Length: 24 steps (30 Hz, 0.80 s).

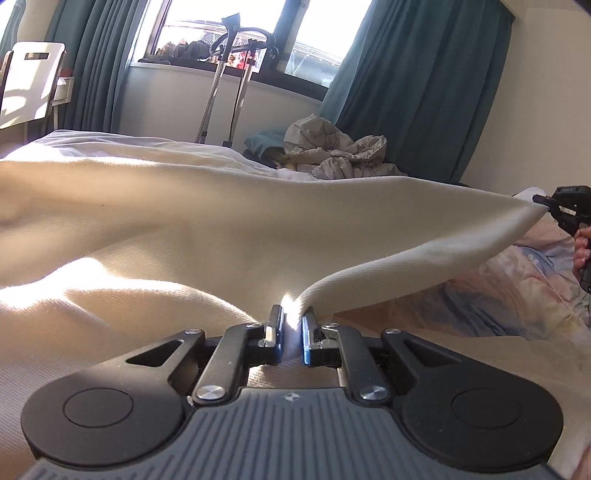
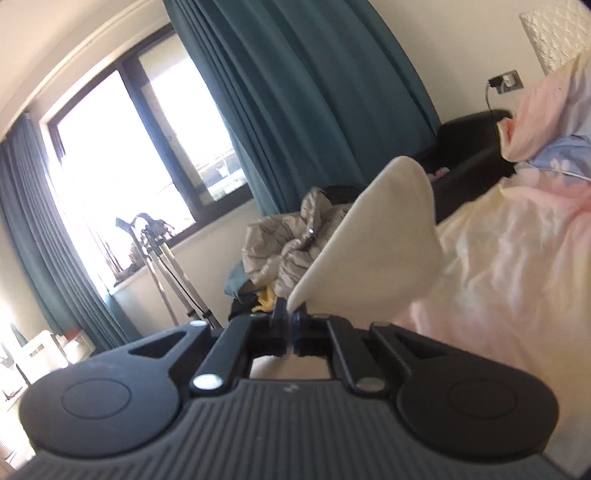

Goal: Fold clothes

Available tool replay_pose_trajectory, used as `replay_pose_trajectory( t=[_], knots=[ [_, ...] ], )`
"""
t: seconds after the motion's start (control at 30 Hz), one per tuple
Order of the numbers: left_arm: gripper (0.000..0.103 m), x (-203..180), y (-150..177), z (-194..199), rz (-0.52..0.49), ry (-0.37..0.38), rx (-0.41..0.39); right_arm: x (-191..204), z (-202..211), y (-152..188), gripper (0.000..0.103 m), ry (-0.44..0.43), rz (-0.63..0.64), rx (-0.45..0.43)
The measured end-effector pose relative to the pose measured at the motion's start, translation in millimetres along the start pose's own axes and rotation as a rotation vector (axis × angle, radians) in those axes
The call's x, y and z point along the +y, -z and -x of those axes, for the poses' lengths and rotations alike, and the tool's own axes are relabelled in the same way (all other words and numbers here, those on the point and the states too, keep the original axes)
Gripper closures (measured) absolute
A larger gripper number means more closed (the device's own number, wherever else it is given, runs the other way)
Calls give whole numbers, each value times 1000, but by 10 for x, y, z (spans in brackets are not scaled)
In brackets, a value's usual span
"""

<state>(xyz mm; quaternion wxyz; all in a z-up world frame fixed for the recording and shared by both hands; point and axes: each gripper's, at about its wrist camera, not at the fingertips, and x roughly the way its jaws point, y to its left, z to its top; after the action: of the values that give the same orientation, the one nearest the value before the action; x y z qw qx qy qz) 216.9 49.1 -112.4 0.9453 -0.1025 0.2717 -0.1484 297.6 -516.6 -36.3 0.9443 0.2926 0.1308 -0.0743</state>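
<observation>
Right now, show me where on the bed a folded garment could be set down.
Free: the pastel bedcover to the right of the lifted cream garment, which both the left gripper and right gripper pinch. Crowded: the far end, where a crumpled grey jacket is piled by the teal curtain.

Two grippers: the left gripper [image 1: 291, 325] and the right gripper [image 2: 289, 320]. One cream cloth [image 1: 229, 221] lies on one bed [image 1: 461, 295]. One crumpled grey garment [image 1: 332, 151] — the only one of its kind. One window [image 1: 229, 26], two panes. Teal curtains [image 1: 417, 85] — two in the left wrist view. One stand [image 1: 221, 92], one white chair [image 1: 31, 81], one wall socket [image 2: 506, 83].
</observation>
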Motion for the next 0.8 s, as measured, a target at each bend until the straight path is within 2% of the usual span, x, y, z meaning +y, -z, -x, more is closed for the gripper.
replay_pose_trajectory(
  t=[0.1, 0.2, 0.3, 0.37, 0.43, 0.57, 0.63, 0.7, 0.77, 0.8],
  knots=[
    [92, 6, 23, 23, 11, 5, 24, -649, 157, 457, 99, 115, -147, 130],
    [92, -16, 49, 24, 0, -10, 35, -971, 238, 823, 99, 191, -198, 219],
    [91, -27, 63, 52, 2, -21, 41, -967, 350, 879, 100, 165, -219, 187],
    [91, -33, 78, 76, 1, -26, 42, -830, 468, 795, 100, 129, -177, 124],
    [91, -35, 90, 83, 2, -32, 45, -767, 566, 773, 100, 134, -154, 101],
    [89, -39, 109, 115, 10, -39, 45, -911, 609, 993, 99, 209, -134, 175],
    [77, -54, 100, 141, 9, -59, 56, -992, 571, 1109, 98, 226, -136, 216],
    [33, -98, 67, 205, -10, -92, 59, -1036, 603, 1156, 93, 221, -153, 219],
    [18, -155, 42, 302, -30, -120, 39, -1015, 677, 1146, 88, 219, -141, 205],
    [16, -186, 31, 345, -35, -126, 41, -997, 714, 1141, 87, 221, -130, 206]
  ],
)
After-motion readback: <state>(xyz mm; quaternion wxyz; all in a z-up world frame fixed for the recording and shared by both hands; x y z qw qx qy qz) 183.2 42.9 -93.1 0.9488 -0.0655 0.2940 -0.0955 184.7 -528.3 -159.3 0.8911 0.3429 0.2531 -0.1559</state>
